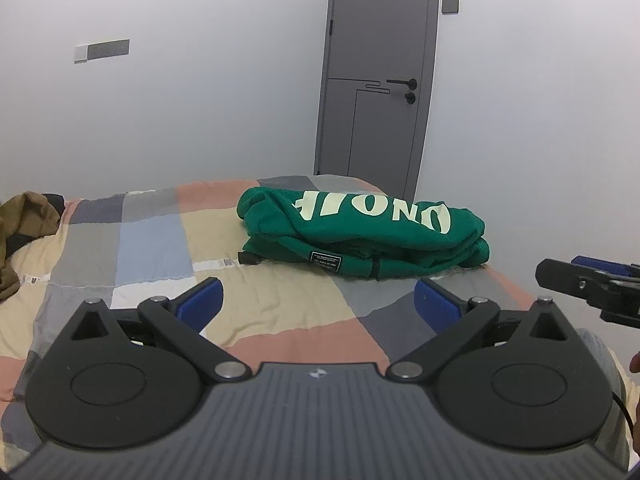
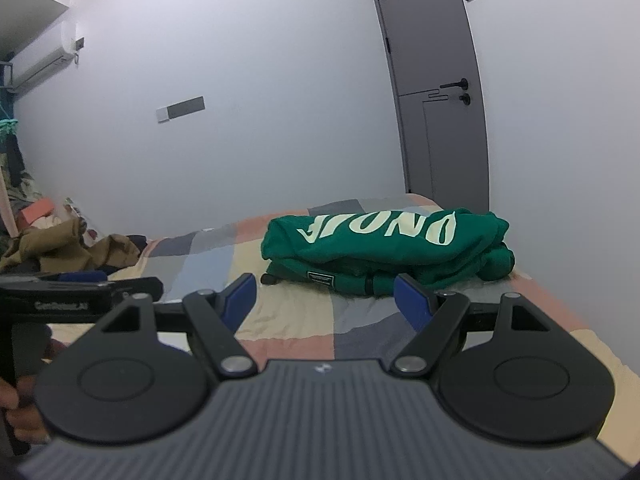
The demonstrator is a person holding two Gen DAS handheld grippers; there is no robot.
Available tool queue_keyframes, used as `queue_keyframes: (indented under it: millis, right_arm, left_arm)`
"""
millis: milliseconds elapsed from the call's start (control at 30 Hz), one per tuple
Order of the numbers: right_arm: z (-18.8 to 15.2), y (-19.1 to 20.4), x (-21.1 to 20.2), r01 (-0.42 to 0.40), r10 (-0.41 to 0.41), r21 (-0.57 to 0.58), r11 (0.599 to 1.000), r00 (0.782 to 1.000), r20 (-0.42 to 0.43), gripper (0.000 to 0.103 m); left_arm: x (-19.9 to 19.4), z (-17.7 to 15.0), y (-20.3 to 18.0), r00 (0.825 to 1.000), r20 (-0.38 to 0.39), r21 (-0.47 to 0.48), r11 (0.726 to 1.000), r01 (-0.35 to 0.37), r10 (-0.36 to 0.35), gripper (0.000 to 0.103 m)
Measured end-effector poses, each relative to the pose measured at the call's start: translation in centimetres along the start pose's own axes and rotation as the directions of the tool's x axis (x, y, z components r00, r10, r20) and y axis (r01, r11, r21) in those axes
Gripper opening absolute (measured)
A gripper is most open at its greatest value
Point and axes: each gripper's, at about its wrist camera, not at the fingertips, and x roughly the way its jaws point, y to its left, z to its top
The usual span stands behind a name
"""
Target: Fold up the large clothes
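Observation:
A green sweatshirt with pale lettering lies folded in a thick bundle near the far end of the patchwork bed; it also shows in the right wrist view. My left gripper is open and empty, hovering over the bedspread short of the bundle. My right gripper is open and empty, also short of the bundle. Each gripper shows in the other's view: the right one at the right edge, the left one at the left edge.
The bed has a checked bedspread. A brown garment lies crumpled at the bed's left side, also in the right wrist view. A grey door and white walls stand behind the bed.

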Motion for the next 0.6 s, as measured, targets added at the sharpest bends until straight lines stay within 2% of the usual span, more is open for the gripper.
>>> queue_keyframes:
  millis: [200, 600]
  right_arm:
    - [-0.4, 0.1, 0.8, 0.007, -0.007, 0.006, 1.000, 1.000, -0.023, 0.078]
    - [-0.3, 0.1, 1.4, 0.043, -0.043, -0.004, 0.999, 0.999, -0.022, 0.080]
  left_arm:
    - [0.1, 0.0, 0.5, 0.999, 0.020, 0.000, 1.000, -0.025, 0.025, 0.103]
    - [0.2, 0.2, 1.7, 1.000, 0.008, -0.032, 0.999, -0.017, 0.018, 0.103]
